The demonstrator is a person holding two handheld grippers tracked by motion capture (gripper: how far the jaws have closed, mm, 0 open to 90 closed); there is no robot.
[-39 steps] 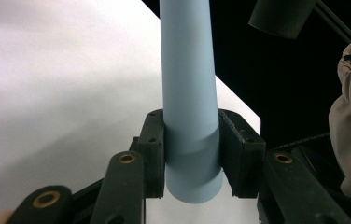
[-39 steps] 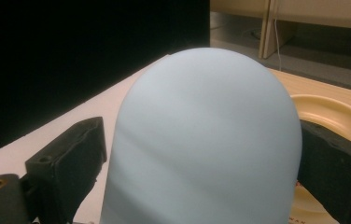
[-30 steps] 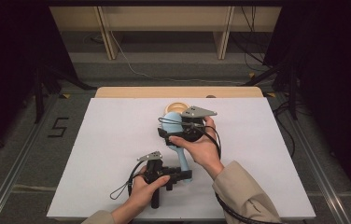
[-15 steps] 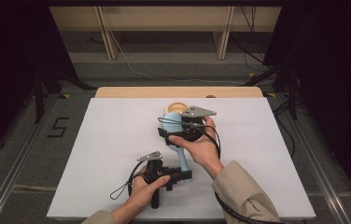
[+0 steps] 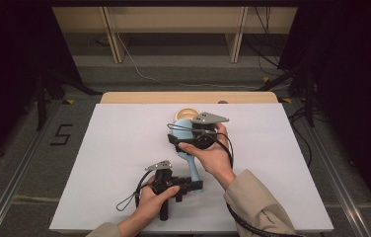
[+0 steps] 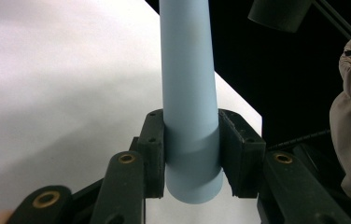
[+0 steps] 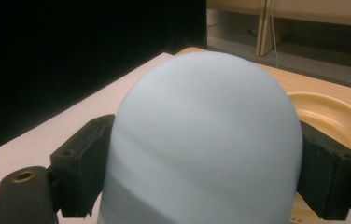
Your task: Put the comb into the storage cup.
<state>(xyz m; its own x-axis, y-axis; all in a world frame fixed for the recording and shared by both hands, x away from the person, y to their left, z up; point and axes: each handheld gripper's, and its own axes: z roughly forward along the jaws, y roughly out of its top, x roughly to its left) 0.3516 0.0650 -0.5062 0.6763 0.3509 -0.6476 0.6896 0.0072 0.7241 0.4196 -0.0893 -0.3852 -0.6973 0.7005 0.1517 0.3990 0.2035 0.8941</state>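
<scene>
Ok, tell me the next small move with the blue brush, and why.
Probably finish closing the right gripper on the blue brush head: its fingers have just been closing and flank the dome. The left gripper already clamps the handle, beside the cream bowl.

Left tool (image 5: 186,186) clamped shut low near the table's front edge, right tool (image 5: 186,140) further out, jaws just closing

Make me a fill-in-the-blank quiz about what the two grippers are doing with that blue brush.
1. The left gripper is shut on the blue brush's ____.
2. The right gripper's jaws flank the brush's rounded ____.
3. Beyond the brush head sits a cream-coloured ____.
4. The table's top is ____ in colour.

Missing words: handle; head; bowl; white
</scene>
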